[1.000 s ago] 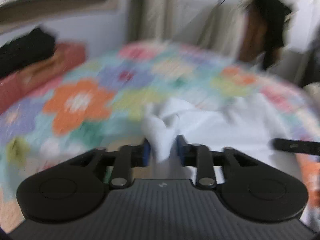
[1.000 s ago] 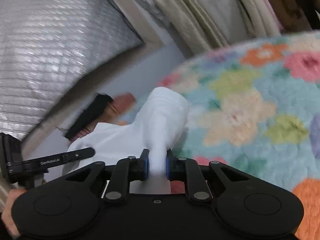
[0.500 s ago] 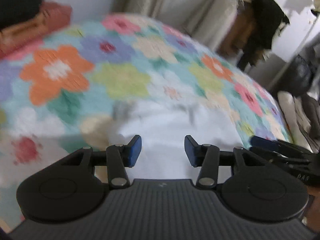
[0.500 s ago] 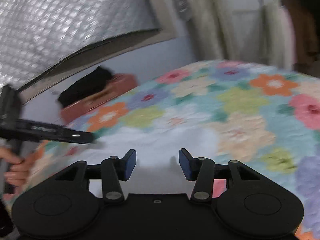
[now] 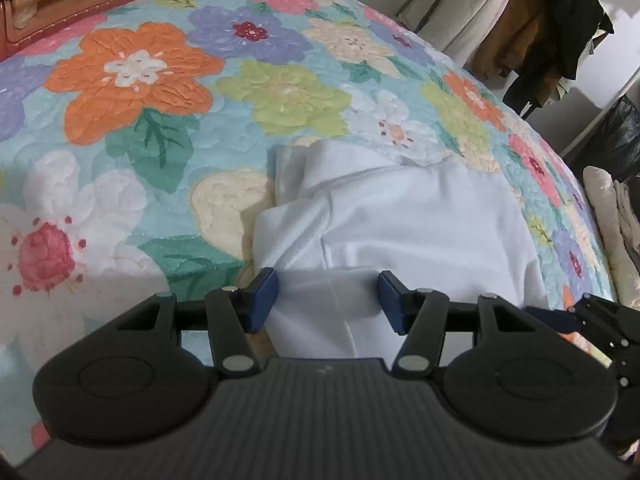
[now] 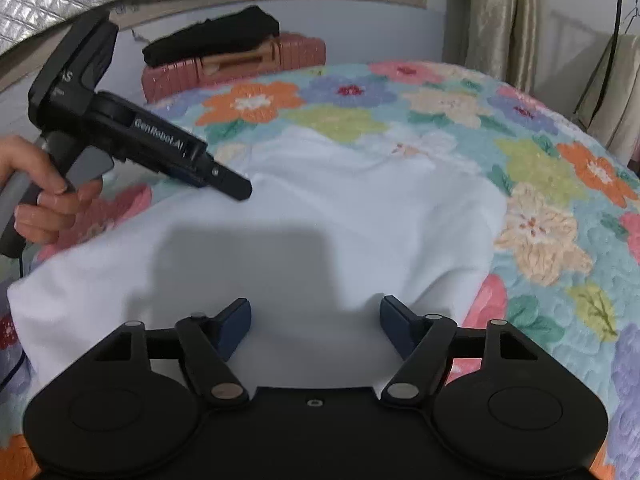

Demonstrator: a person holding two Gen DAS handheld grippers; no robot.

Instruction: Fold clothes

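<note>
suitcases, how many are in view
1: a pink suitcase beyond the bed's far edge, by the wall, with a folded black garment on top. Others may be out of frame.

Floral quilt covers bed. Pink suitcase beyond, black bundle on top. Beige curtains behind.

The bed has a quilt w/ big coloured flowers; a white garment lies flat on it, approx. at the middle.

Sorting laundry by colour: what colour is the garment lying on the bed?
White, plain, no print: the garment shows best in the right wrist view.
</note>
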